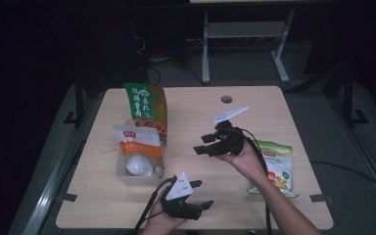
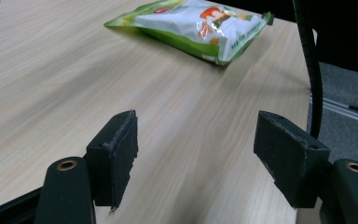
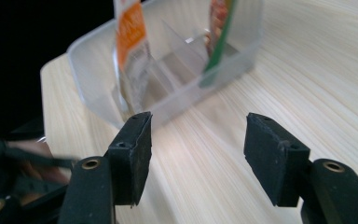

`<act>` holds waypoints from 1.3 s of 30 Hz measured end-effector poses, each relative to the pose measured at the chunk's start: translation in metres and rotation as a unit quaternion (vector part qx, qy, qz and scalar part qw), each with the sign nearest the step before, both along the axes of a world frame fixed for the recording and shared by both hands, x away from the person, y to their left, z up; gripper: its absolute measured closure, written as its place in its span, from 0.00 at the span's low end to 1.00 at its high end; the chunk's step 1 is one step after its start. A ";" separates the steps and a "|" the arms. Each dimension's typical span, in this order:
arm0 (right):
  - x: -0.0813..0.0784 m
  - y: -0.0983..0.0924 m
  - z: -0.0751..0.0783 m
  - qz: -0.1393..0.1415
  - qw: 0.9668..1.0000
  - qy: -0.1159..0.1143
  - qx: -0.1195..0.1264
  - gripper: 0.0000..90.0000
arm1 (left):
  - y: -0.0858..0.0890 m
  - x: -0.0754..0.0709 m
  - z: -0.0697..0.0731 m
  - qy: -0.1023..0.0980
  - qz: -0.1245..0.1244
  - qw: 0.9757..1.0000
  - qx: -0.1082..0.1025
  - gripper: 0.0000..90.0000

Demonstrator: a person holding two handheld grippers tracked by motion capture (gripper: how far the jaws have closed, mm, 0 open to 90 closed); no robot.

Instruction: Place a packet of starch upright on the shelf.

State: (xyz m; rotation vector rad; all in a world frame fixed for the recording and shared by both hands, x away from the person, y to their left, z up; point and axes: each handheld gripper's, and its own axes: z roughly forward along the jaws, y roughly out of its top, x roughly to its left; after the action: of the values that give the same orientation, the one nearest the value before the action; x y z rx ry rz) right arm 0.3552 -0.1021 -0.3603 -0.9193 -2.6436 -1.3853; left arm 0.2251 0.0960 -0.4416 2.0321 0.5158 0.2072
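A clear divided bin (image 1: pixel 122 172) stands on the left of the wooden table. Upright in it are a white and orange pouch (image 1: pixel 138 147) and, behind that, a green and orange pouch (image 1: pixel 147 110). Flat on the table's right side lies a green and white snack bag (image 1: pixel 279 166). My right gripper (image 1: pixel 203 144) hovers mid-table, open and empty, with its jaws turned toward the bin (image 3: pixel 93 70). The right gripper view has both pouches (image 3: pixel 130 37) (image 3: pixel 221 28) beyond the open jaws (image 3: pixel 198 149). My left gripper (image 1: pixel 201 194) rests near the front edge, open, and faces the snack bag (image 2: pixel 196 25).
A round cable hole (image 1: pixel 226 99) sits at the table's back middle. Bare wood lies between the bin and the snack bag. A black cable (image 2: pixel 307 60) trails past the table's right edge. Behind the table the floor is dark, with a grey desk frame (image 1: pixel 245 29).
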 end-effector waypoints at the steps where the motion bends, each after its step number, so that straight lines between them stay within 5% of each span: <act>1: 0.000 -0.004 -0.001 -0.002 1.000 -0.002 -0.003 0.43 | -0.001 0.001 0.001 0.005 0.002 1.000 -0.001 0.33; 13: -0.016 -0.070 -0.004 -0.061 0.998 -0.003 -0.019 0.39 | -0.023 0.010 0.007 0.007 -0.016 1.000 0.006 0.33; 20: -0.024 -0.107 -0.014 -0.097 0.995 0.014 -0.026 0.36 | -0.046 0.018 0.007 0.012 -0.031 0.999 0.012 0.33; 29: -0.033 -0.151 -0.031 -0.148 0.987 0.039 -0.050 0.33 | -0.076 0.031 0.012 0.012 -0.038 0.999 0.005 0.33; 39: -0.035 -0.194 -0.049 -0.195 0.976 0.060 -0.069 0.33 | -0.109 0.045 0.005 0.039 -0.036 0.999 0.002 0.33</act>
State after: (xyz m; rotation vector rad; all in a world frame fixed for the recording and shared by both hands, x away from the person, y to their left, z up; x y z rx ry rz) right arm 0.3201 -0.2965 -0.4092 -1.5555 -2.5887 -1.1618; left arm 0.2701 -0.0126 -0.4369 2.0648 0.4893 0.0865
